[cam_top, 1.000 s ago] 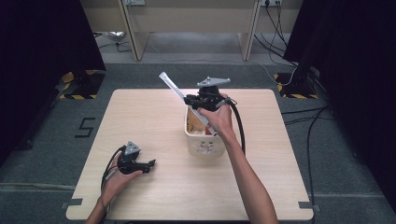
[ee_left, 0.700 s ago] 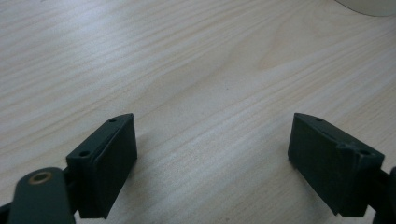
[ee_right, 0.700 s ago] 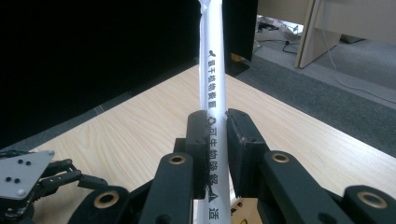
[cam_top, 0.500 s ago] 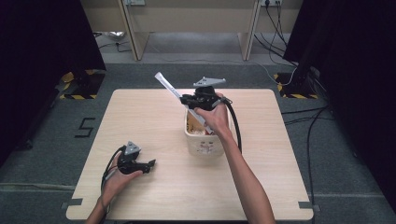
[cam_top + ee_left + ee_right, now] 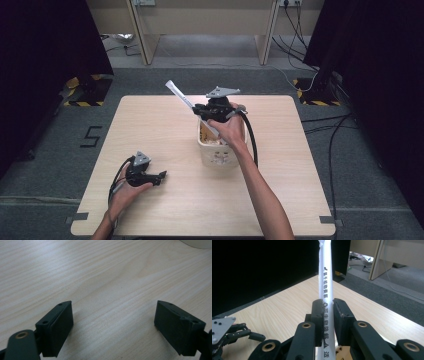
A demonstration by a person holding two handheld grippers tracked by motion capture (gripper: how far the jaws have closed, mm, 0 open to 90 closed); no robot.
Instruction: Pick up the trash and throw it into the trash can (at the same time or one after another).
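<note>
A white paper-wrapped stick (image 5: 326, 297), printed w/ black Chinese characters, is gripped by the right gripper (image 5: 327, 315) above the white tub (image 5: 220, 152). Left gripper (image 5: 113, 327) is held w/ jaws spread wide over the counter (image 5: 165, 135).

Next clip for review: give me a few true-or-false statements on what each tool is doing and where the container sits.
1. The right tool is shut on a white paper-wrapped stick. True.
2. The left tool grips the same stick. False: its jaws stand wide apart over bare table, holding nothing.
3. The white container stands on the table below the right hand. True.
4. The stick lies flat on the table. False: it is held in the air, slanting up and away from the container.
5. The left tool is inside the container. False: it is low near the table's front left.
</note>
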